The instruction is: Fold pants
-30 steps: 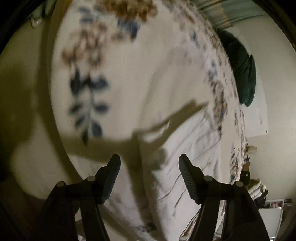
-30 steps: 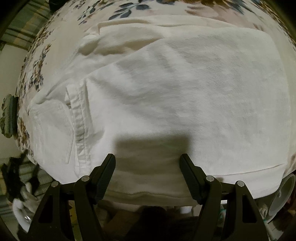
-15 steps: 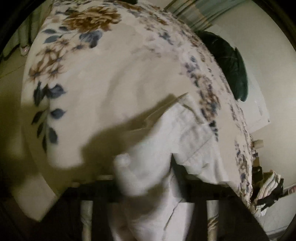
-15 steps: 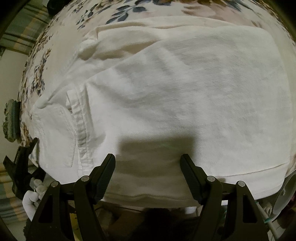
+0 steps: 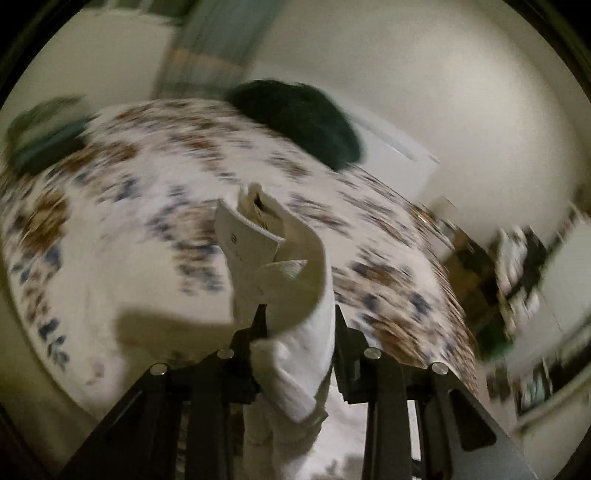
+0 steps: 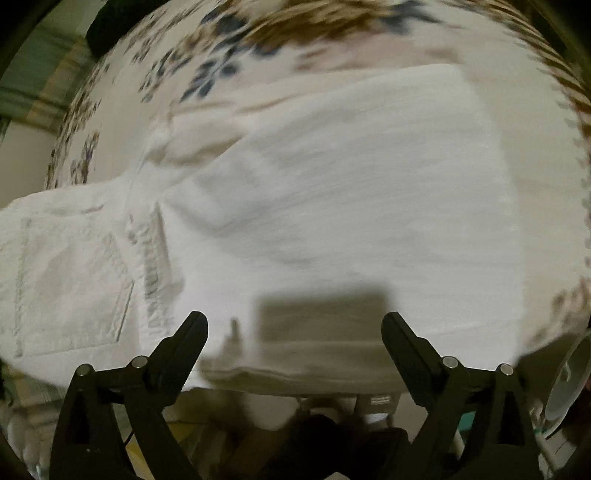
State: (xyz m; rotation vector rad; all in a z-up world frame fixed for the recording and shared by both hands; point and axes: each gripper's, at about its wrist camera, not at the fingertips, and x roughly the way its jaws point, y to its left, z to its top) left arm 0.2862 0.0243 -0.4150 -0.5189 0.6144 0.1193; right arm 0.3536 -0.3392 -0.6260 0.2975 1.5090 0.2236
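White pants [image 6: 332, 206] lie partly folded on a bed with a floral cover [image 6: 258, 33]; a back pocket [image 6: 70, 284] shows at the left. My right gripper [image 6: 293, 325] is open and empty, just above the pants' near edge. My left gripper [image 5: 299, 325] is shut on the waistband end of the pants [image 5: 280, 266] and holds it lifted above the floral cover [image 5: 110, 229], with the fabric curling up between the jaws. The left view is motion-blurred.
A dark green cushion [image 5: 299, 118] lies at the far end of the bed by a pale wall. Cluttered shelves [image 5: 517, 266] stand at the right. A white round object [image 6: 569, 384] sits off the bed's near right edge.
My left gripper closed on the pants' waistband end and lifted it off the bed, swinging upward. My right gripper stayed open, shifting slightly over the pants.
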